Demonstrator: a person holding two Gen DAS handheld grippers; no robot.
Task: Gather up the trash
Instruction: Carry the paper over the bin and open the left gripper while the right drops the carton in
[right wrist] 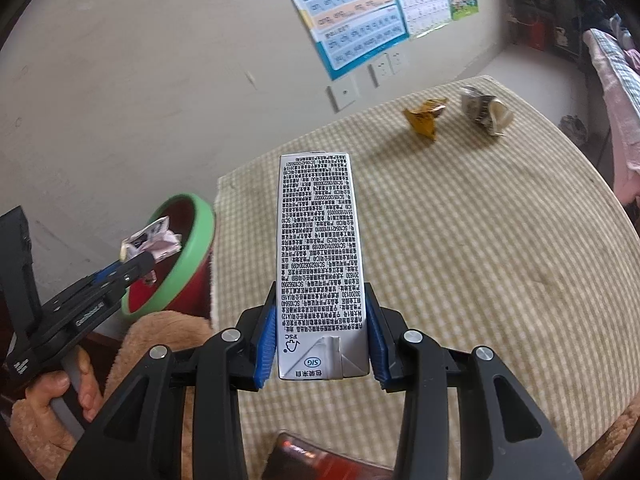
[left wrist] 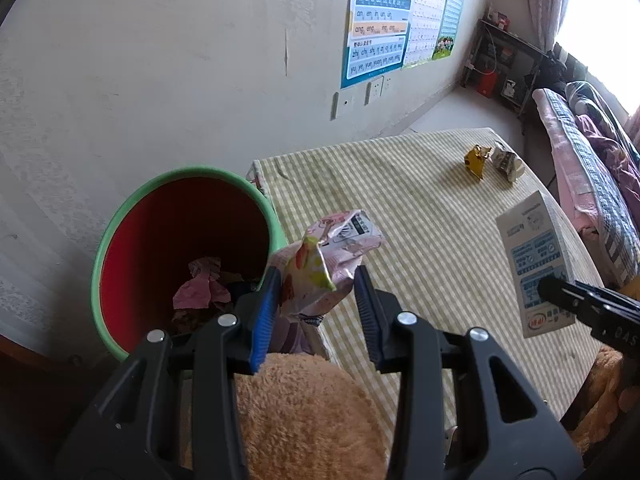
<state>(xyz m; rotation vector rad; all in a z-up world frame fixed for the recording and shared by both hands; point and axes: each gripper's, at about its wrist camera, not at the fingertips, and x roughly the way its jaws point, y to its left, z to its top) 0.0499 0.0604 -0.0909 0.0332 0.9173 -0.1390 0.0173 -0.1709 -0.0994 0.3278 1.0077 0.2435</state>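
My left gripper (left wrist: 316, 280) is shut on a crumpled pink and yellow wrapper (left wrist: 332, 256) and holds it at the rim of the red bin with a green rim (left wrist: 120, 216); it also shows in the right wrist view (right wrist: 154, 240). The bin holds pink crumpled trash (left wrist: 202, 284). My right gripper (right wrist: 322, 304) is shut on a white drink carton (right wrist: 318, 248) above the checked table (right wrist: 480, 260); the carton shows in the left wrist view (left wrist: 532, 252). A yellow wrapper (right wrist: 424, 118) and a grey crumpled wrapper (right wrist: 484, 110) lie at the table's far side.
The bin stands on the floor left of the table, against a white wall with posters (left wrist: 380, 28). A bed with bedding (left wrist: 592, 168) lies to the right and a dark shelf (left wrist: 500, 64) stands at the back. A dark object (right wrist: 312, 460) lies at the table's near edge.
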